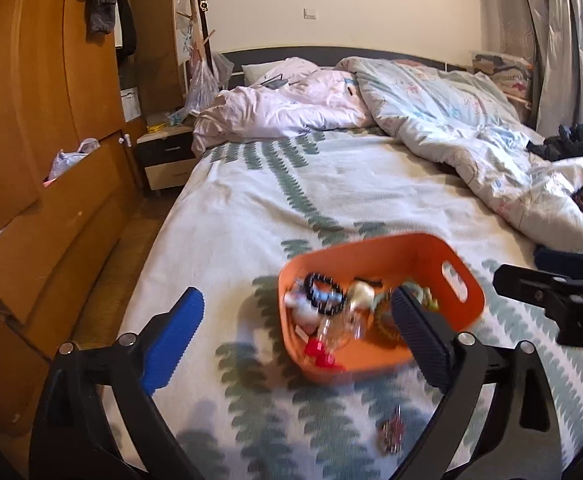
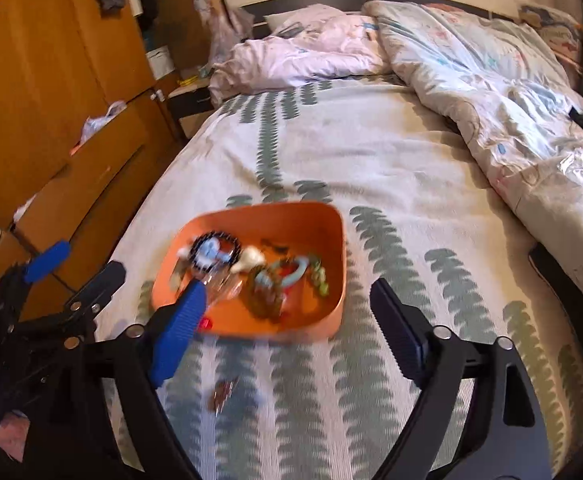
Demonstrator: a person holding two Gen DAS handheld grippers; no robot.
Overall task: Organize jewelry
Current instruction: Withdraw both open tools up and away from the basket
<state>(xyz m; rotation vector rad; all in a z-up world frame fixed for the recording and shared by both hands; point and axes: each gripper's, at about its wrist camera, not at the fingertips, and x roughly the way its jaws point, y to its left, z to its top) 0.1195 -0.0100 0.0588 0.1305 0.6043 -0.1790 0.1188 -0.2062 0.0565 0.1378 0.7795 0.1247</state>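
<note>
An orange basket [image 1: 427,254] with a handle slot sits on the bed, also in the right wrist view [image 2: 251,214]. It holds several pieces: a black bead bracelet [image 1: 325,294], a white piece, a green piece and a clear bottle with a red cap [image 1: 323,354]. A small dark reddish piece [image 1: 391,434] lies loose on the bedspread in front of the basket, also in the right wrist view [image 2: 221,394]. My left gripper [image 1: 295,344] is open above the basket's near left edge. My right gripper [image 2: 287,330] is open above the basket's near edge. Both are empty.
The bed has a white bedspread with green leaf rows [image 1: 291,184]. Crumpled duvets [image 1: 431,108] lie at the far and right side. A wooden wardrobe [image 1: 43,120] and a nightstand [image 1: 167,160] stand left of the bed. Dark clothing [image 1: 571,144] lies far right.
</note>
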